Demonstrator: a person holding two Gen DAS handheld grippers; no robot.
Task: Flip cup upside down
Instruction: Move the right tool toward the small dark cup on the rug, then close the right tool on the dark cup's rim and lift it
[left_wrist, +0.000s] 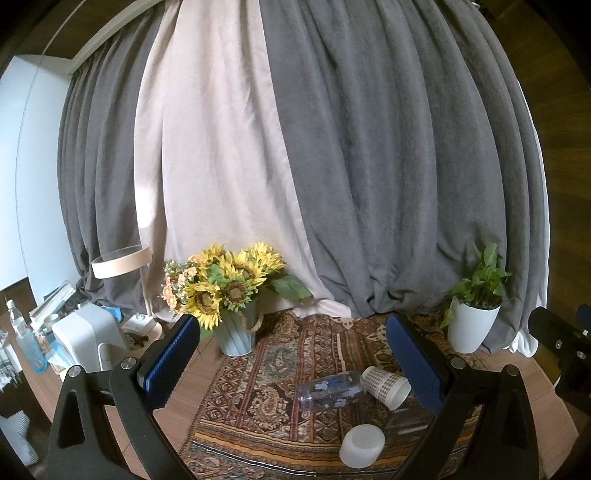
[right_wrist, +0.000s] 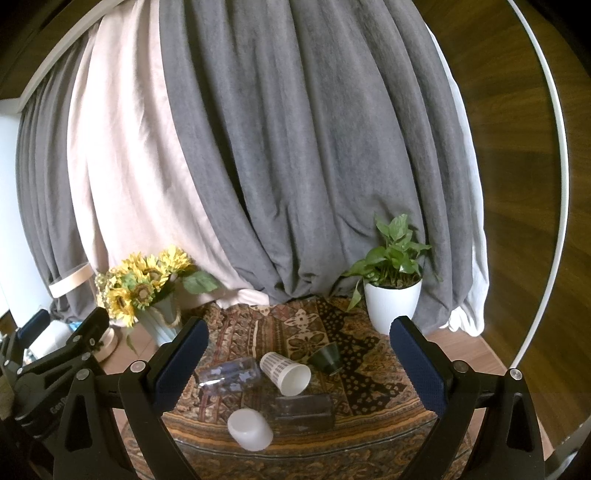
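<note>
In the left wrist view, the left claw (left_wrist: 291, 354) is spread wide with nothing between its blue pads. On the patterned rug (left_wrist: 258, 398) covering the worktop, the paper cup (left_wrist: 386, 386) lies on its side, its base against a clear bottle (left_wrist: 330, 393); a white cup (left_wrist: 362, 445) sits nearer.

In the right wrist view, the right claw (right_wrist: 297, 360) is likewise wide apart and empty. The paper cup (right_wrist: 286, 373) lies on its side between the bottle (right_wrist: 229, 376) and a dark green cup (right_wrist: 327, 356).

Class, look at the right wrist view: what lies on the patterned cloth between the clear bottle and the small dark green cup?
The checked paper cup lies on its side between the clear bottle and the dark green cup.
</note>
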